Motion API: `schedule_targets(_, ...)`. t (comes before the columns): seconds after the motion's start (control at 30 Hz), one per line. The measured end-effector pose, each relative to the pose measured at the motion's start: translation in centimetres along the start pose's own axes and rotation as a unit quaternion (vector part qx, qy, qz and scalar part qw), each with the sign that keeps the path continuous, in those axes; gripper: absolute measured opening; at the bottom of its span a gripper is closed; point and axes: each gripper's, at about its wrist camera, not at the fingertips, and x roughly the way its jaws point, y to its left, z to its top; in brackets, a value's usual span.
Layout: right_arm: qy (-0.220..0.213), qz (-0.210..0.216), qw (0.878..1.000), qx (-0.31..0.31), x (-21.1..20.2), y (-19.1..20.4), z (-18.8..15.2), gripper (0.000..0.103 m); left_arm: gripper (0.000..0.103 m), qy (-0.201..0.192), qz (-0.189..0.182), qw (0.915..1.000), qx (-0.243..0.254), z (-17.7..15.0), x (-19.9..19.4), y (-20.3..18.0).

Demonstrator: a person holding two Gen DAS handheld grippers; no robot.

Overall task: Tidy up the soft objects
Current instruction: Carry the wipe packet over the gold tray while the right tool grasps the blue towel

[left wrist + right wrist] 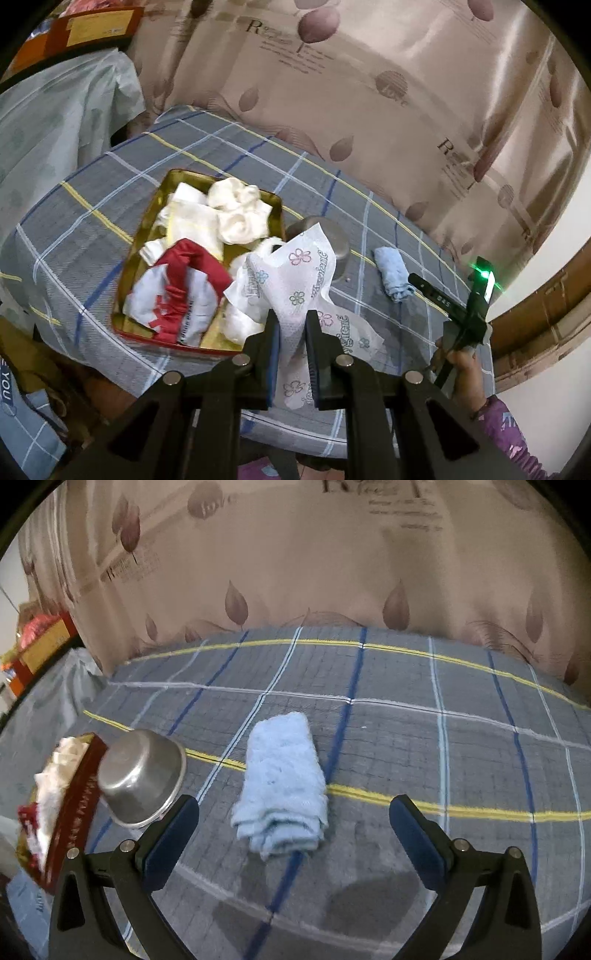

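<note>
My left gripper (291, 321) is shut on a white flower-printed paper towel (295, 273) and holds it just right of a gold tray (140, 258) with red outer walls. The tray holds white cloths (236, 210) and a red and white cloth (177, 291). A folded light blue cloth (282, 786) lies on the plaid bed cover, straight ahead of my right gripper (293, 810), which is open and empty just short of it. The blue cloth also shows in the left wrist view (391, 273), with the right gripper (417, 278) beside it.
A steel bowl (144, 775) lies tipped on its side between the tray (74, 808) and the blue cloth. A satin leaf-printed mattress (369, 92) stands upright behind the bed. A pale green sheet (55, 122) hangs at the left.
</note>
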Motion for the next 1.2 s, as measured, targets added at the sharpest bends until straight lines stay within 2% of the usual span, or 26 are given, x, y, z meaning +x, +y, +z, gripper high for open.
schedule_targets(0.17, 0.044, -0.03, 0.998, -0.023, 3.5, 1.6, 0.9, 0.102, 0.013, 0.002, 0.01, 0.9999, -0.011, 0.4, 0.1, 1.3)
schedule_targets(0.2, 0.054, -0.031, 0.998, -0.023, 4.2, 1.6, 0.8, 0.096, 0.013, 0.001, 0.011, 0.9999, -0.013, 0.5, 0.1, 1.5)
schedule_targets(0.23, 0.063, -0.034, 0.997, -0.024, 4.8, 1.7, 0.8, 0.085, 0.013, 0.001, 0.012, 0.9998, -0.016, 0.6, 0.1, 1.8)
schedule_targets(0.27, 0.069, -0.036, 0.997, -0.029, 5.3, 1.8, 0.6, 0.048, 0.013, 0.0, 0.013, 0.9998, -0.017, 0.6, 0.0, 1.9)
schedule_targets(0.3, 0.077, -0.034, 0.996, -0.031, 5.7, 1.8, 0.4, 0.04, 0.013, -0.001, 0.015, 0.9997, -0.018, 0.7, -0.1, 2.2)
schedule_targets(0.4, 0.074, -0.03, 0.996, -0.041, 5.6, 2.1, -0.1, 0.027, 0.013, -0.006, 0.025, 0.9994, -0.022, 0.7, -0.5, 2.8)
schedule_targets(0.57, 0.048, 0.013, 0.998, -0.033, 2.5, 2.3, -1.2, 0.025, 0.013, -0.006, 0.035, 0.9989, -0.03, 0.6, -0.8, 4.0)
schedule_targets(0.8, -0.004, 0.047, 0.999, -0.018, -3.9, 2.7, -4.5, 0.025, 0.013, 0.0, 0.043, 0.9986, -0.031, 0.1, -0.7, 4.7)
schedule_targets(1.07, -0.033, 0.06, 0.998, -0.006, -9.7, 2.5, -7.1, 0.025, 0.013, -0.003, 0.046, 0.9989, -0.001, 1.7, 0.5, 4.1)
schedule_targets(1.2, -0.041, 0.061, 0.997, -0.008, -11.7, 2.6, -7.9, 0.025, 0.013, 0.0, 0.051, 0.9986, 0.018, 3.0, 2.6, 3.3)
